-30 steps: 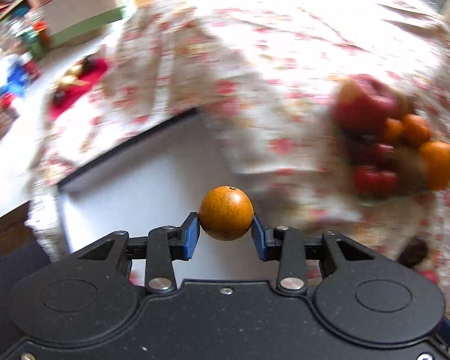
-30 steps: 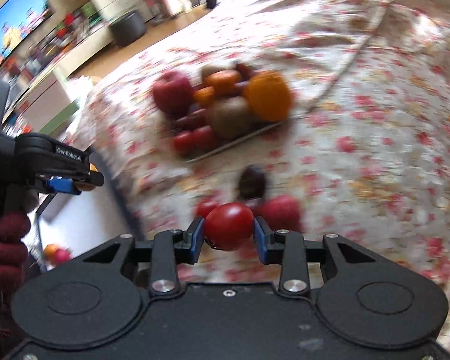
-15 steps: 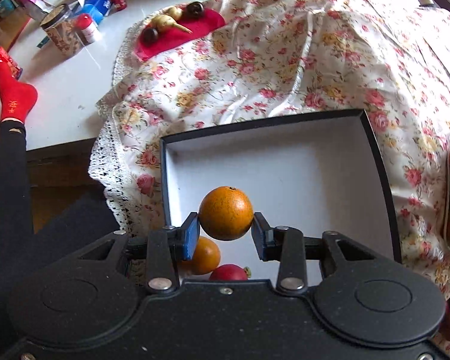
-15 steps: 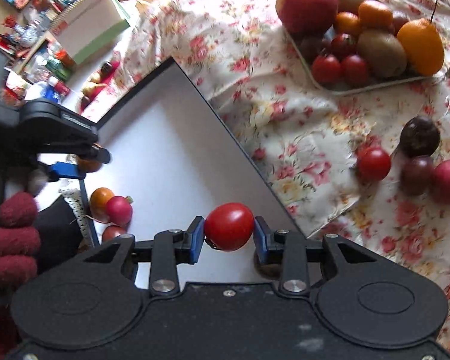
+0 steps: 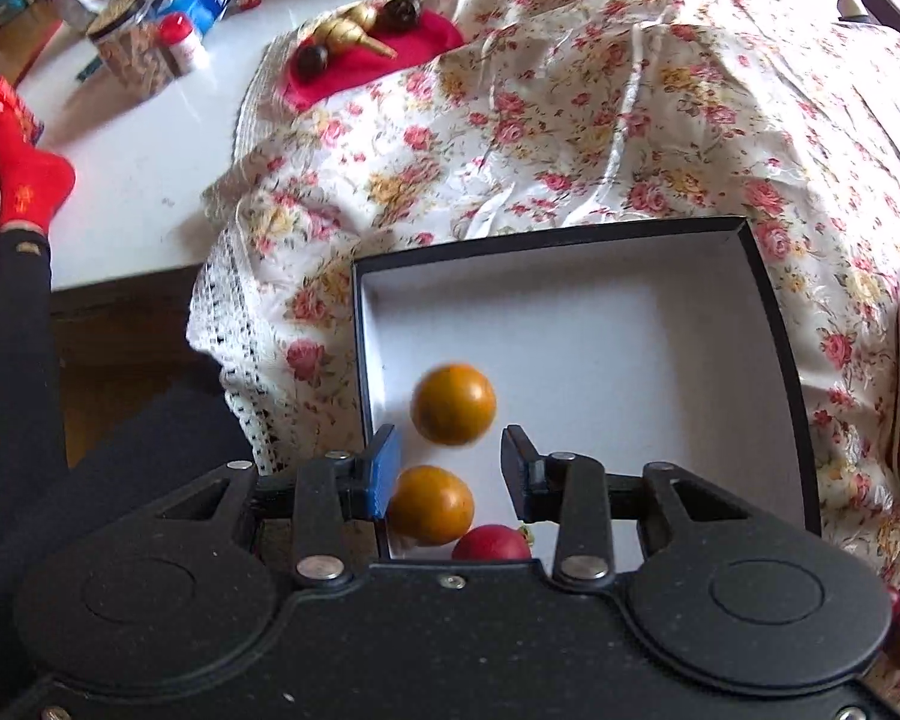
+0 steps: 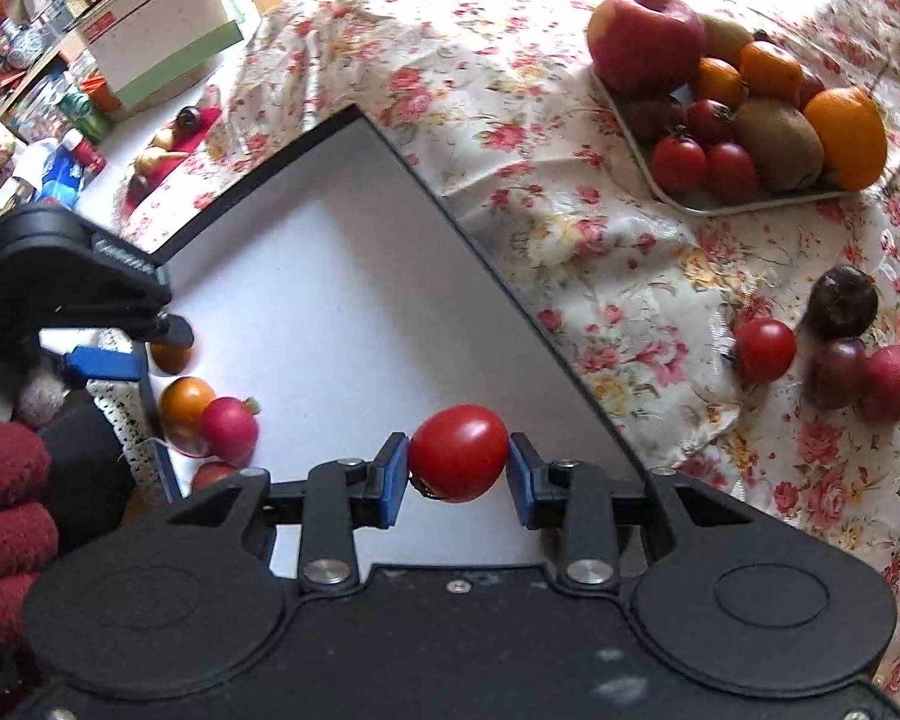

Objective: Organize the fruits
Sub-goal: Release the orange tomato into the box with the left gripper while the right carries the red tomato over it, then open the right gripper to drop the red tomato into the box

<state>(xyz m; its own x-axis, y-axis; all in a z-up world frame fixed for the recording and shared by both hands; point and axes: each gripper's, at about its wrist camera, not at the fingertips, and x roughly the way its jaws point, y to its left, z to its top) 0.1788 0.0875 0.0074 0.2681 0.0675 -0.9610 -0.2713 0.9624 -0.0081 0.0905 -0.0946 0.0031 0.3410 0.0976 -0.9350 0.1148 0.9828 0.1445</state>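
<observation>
Bright daylight, sharp middle, bent edges.

Through my left wrist view the small orange fruit (image 5: 453, 403) ahead of my parted jaws is smeared with motion blur, while the white box floor (image 5: 618, 348) glows almost overexposed. My right wrist view is crisp on the red tomato (image 6: 458, 452); sheen glints on the floral cloth (image 6: 648, 276) near the cloth's far right edge. Fisheye curves everything at the frame borders, and background clutter goes soft.
</observation>
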